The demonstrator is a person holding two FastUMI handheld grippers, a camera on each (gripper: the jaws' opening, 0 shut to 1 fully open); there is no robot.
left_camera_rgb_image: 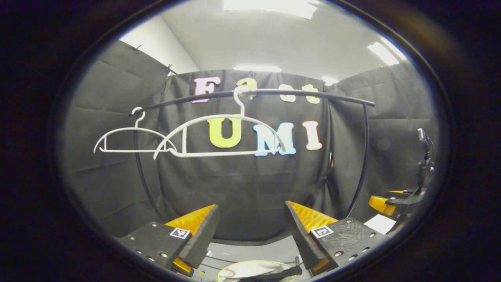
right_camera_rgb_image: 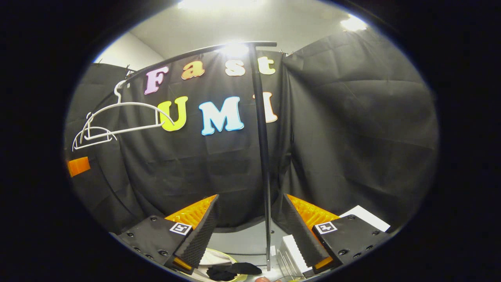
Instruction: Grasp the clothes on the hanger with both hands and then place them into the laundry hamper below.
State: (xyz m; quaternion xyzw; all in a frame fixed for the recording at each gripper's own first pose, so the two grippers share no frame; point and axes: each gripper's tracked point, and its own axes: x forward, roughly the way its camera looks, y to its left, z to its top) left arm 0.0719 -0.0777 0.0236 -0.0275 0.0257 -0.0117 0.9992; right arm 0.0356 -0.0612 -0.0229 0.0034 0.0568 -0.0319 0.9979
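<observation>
Two bare white hangers [left_camera_rgb_image: 219, 135] [left_camera_rgb_image: 131, 139] hang on the black rail [left_camera_rgb_image: 274, 93]; no clothes are on them. Below, the laundry hamper [left_camera_rgb_image: 250, 268] shows its pale lining, and a black garment [right_camera_rgb_image: 235, 269] lies in it. My left gripper [left_camera_rgb_image: 251, 207] is open above the hamper with nothing between its fingers. My right gripper [right_camera_rgb_image: 249, 197] is also open and holds nothing, just left of the rack's upright post [right_camera_rgb_image: 263, 156]. In the left gripper view the right gripper [left_camera_rgb_image: 395, 201] shows far right. In the right gripper view an orange part of the left gripper [right_camera_rgb_image: 78, 166] shows far left.
The rack's curved left leg [left_camera_rgb_image: 143, 176] and right post [left_camera_rgb_image: 364, 156] frame the space over the hamper. A white flat object [right_camera_rgb_image: 366, 217] lies at the right on the grey floor [right_camera_rgb_image: 242, 239], and a ribbed white item [right_camera_rgb_image: 291, 250] sits near the post's foot.
</observation>
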